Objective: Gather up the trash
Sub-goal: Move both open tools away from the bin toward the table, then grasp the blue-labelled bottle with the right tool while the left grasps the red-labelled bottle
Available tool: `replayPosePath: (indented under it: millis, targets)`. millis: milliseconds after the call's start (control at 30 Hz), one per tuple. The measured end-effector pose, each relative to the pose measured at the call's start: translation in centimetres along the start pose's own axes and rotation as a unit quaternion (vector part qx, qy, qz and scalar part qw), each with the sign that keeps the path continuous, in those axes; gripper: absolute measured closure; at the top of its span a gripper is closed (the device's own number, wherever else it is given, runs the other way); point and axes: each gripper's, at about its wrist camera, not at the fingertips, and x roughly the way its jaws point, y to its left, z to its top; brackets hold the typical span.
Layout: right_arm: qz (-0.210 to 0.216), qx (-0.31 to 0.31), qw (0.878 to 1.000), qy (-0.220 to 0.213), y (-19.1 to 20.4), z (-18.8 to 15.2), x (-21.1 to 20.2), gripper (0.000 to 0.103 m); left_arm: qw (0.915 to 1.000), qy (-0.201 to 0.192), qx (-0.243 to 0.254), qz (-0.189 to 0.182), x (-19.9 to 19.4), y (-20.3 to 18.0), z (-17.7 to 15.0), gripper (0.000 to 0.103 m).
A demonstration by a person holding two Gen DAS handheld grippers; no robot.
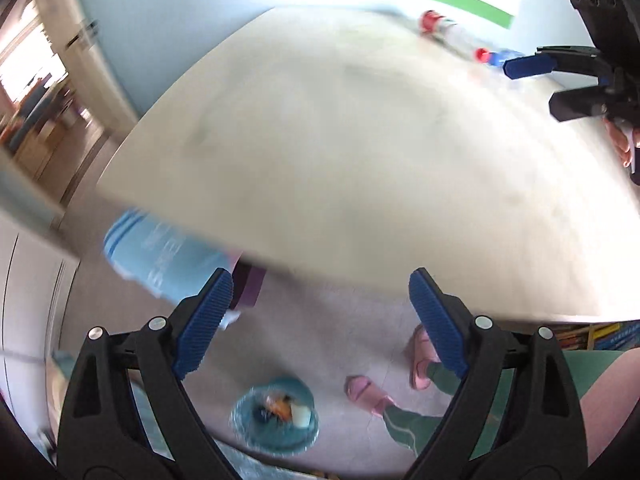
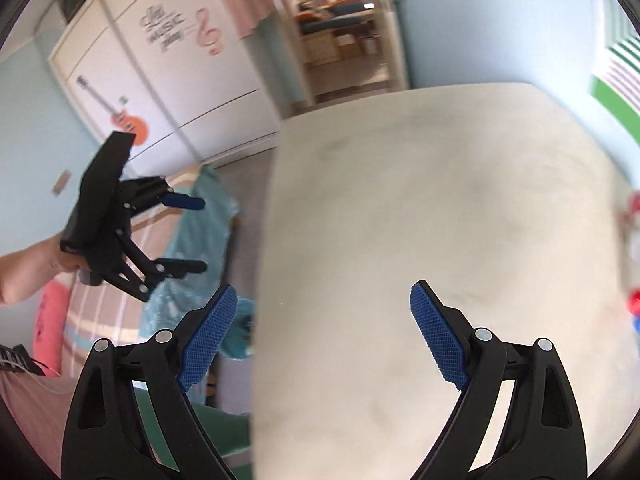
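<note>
Both hand-held grippers, left (image 1: 320,316) and right (image 2: 323,332), stand wide and empty above the desk (image 1: 340,140). Bottles (image 1: 460,36) lie at its far edge, well apart from both. Bin (image 1: 276,416) with trash sits on the floor below, near slippers (image 1: 366,394).

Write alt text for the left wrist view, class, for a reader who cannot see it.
The open left gripper hangs empty above a blurred pale tabletop and a round teal bin with scraps on the floor. Two red-capped clear plastic bottles lie at the far edge.
</note>
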Motion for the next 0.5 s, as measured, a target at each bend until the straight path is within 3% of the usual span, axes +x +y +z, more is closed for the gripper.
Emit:
replayPosePath:
  millis: [133, 300, 500]
  targets:
    - [-0.062, 0.027, 0.998, -0.003, -5.7, -3.0, -4.5, 0.015, 0.9974, -0.012, 0.07, -0.013, 2.1, -5.2, 6.7, 0.011]
    - [-0.115, 0.05, 0.992, -0.001, -11.6, -6.1, -9.7, 0.015, 0.9937, -0.019, 0.109, -0.021, 4.5, -11.2, 14.6, 0.011]
    - [-0.163, 0.058, 0.985, 0.001, -19.3, -8.6, -14.4, 0.015, 0.9858, -0.036, 0.16, -0.035, 6.7, -18.6, 20.9, 0.008]
